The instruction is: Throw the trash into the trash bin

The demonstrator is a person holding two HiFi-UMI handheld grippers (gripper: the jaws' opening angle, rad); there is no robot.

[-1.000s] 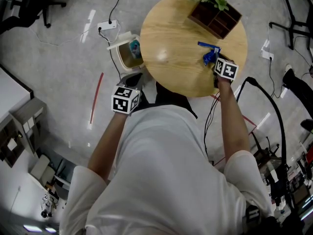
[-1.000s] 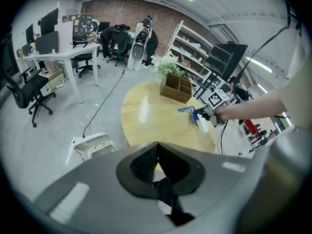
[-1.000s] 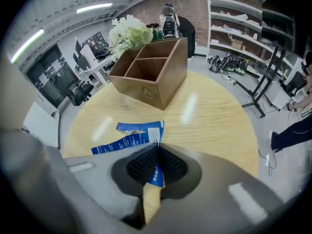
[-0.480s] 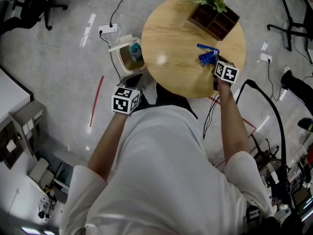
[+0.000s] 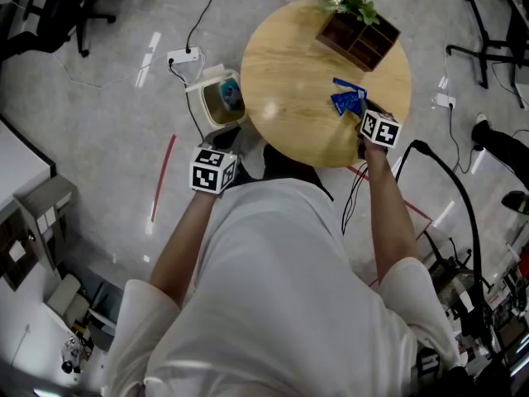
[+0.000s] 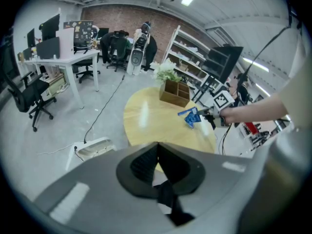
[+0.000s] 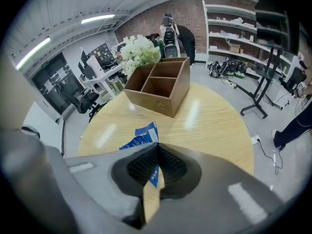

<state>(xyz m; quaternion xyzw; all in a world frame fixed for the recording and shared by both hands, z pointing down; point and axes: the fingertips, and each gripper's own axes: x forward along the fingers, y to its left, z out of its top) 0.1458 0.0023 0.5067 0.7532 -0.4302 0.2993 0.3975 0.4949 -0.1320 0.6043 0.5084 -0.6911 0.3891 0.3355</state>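
A crumpled blue wrapper (image 5: 347,99) hangs just above the round wooden table (image 5: 289,98), near its right edge. My right gripper (image 5: 361,112) is shut on it; in the right gripper view the blue wrapper (image 7: 141,139) sticks out past the closed right gripper (image 7: 157,147). The white trash bin (image 5: 216,98) stands on the floor at the table's left, lid up, with some trash inside. My left gripper (image 5: 225,143) hovers near the bin, below the table's edge. In the left gripper view the left gripper (image 6: 157,144) is shut on nothing, with the bin (image 6: 95,147) low on the left.
A brown wooden divided box (image 7: 161,89) with white flowers (image 7: 141,50) stands at the table's far side. Cables and a power strip (image 5: 183,56) lie on the floor behind the bin. A red strip (image 5: 162,176) lies on the floor at left. Office chairs stand around.
My right gripper has risen a little with the blue wrapper held in it. The left gripper has stayed near the bin.
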